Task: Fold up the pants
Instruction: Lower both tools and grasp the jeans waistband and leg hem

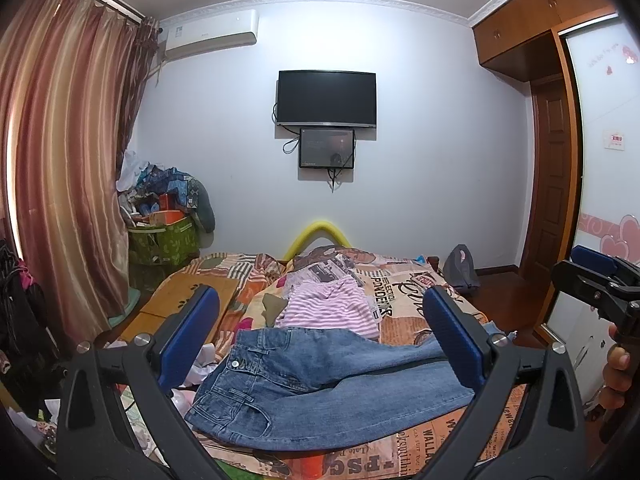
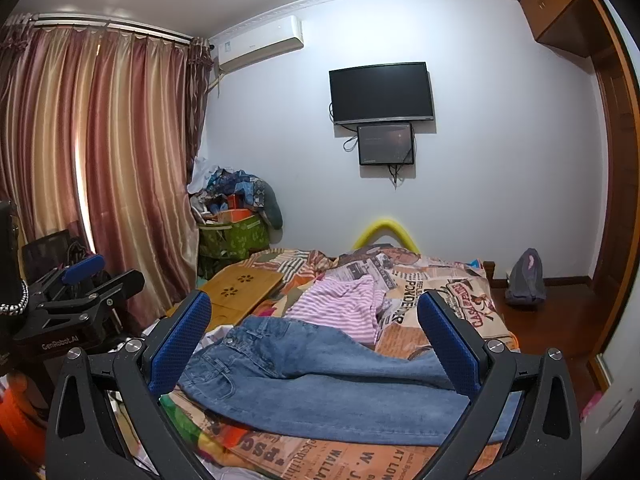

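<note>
blue jeans (image 1: 320, 392) lie flat on the bed (image 1: 420, 304), waistband left, legs running right, just ahead of both wide-open grippers: left gripper (image 1: 320, 344), right gripper (image 2: 316, 344).

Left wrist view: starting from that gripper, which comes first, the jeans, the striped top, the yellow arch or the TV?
From the left gripper, nearest first:
1. Jeans, lying between its open fingers on the bed.
2. Striped top, just beyond the jeans.
3. Yellow arch, at the bed's far end.
4. TV, high on the far wall.
</note>
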Demonstrator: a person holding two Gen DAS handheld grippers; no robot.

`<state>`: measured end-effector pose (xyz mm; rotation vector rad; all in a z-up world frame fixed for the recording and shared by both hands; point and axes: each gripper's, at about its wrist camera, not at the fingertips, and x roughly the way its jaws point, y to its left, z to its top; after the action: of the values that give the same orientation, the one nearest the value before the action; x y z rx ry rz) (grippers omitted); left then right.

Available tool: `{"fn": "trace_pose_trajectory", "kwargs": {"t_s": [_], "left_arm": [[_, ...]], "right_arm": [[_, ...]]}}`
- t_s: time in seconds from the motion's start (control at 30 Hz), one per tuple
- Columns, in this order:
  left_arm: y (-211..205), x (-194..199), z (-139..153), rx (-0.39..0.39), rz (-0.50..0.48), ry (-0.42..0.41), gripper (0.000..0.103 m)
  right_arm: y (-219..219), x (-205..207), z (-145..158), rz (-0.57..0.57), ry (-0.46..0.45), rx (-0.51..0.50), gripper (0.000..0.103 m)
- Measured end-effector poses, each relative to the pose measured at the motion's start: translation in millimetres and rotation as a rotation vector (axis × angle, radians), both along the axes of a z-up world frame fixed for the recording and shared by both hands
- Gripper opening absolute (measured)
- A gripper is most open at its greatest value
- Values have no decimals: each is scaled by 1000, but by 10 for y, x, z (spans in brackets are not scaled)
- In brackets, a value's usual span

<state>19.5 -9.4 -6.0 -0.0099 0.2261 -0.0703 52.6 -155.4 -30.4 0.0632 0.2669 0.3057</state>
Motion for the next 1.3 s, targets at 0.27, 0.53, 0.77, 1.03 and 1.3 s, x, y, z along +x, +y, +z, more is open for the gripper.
{"fn": "trace_pose_trajectory", "kwargs": {"t_s": [0.27, 0.53, 0.77, 1.03, 1.3], "left_arm": [[64, 242, -87, -15, -4, 33, 103], [249, 903, -251, 37, 34, 88, 103], [644, 1753, -613, 41, 114, 166, 103], [1195, 2815, -1260, 62, 198, 345, 103], [1660, 3785, -2138, 40, 236, 554, 101]], "right_arm": [[-33, 141, -78, -15, 30, -12, 103], [-187, 650, -350, -86, 130, -54, 103], [-453, 1263, -727, -123, 268, -90, 103], [-855, 1931, -1220, -227, 394, -159, 102], [-1131, 2628, -1702, -229, 533, -139, 97]]}}
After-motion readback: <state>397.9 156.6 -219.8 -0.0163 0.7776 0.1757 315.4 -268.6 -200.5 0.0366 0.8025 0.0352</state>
